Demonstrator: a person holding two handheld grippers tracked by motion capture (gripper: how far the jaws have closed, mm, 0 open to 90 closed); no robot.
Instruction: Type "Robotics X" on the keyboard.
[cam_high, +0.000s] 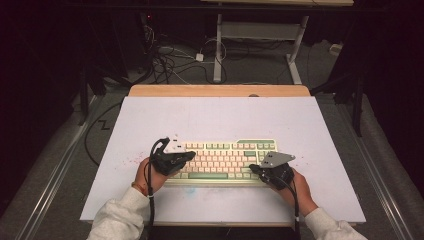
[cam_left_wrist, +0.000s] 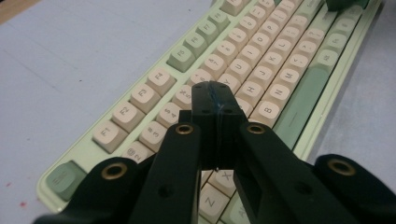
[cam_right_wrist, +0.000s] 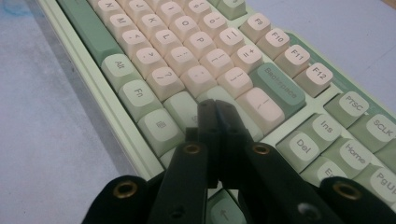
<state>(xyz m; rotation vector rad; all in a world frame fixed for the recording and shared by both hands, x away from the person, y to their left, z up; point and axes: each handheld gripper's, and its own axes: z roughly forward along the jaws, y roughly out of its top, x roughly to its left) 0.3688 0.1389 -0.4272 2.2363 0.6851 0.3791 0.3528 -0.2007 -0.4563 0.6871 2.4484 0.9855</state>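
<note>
High view – keyboard: the pale green and cream keyboard lies flat near the front of the white worktop, between the two hands.
High view – left gripper: the left gripper hangs over the keyboard's left end, its tip over the upper left keys.
High view – right gripper: the right gripper sits over the right end, by the lower rows, grey plate on top.
Left gripper view – fingers: the fingers are pressed together with nothing between them, tip above the cream letter and number keys.
Left gripper view – surroundings: the function row runs off to the left of the fingers, the long green space bar to their right.
Right gripper view – fingers: the fingers are together and empty, tip low over a green key just below the cream keys.
Right gripper view – surroundings: the Backspace key lies just beyond and right of the tip, Alt and Fn to its left.
Step in hand: likely typing with closed tips, both poised over keys; whether either tip touches a key I cannot tell.
Next move: probably a short straight press on one single key, centred on its cap so neighbours stay unpressed.
</note>
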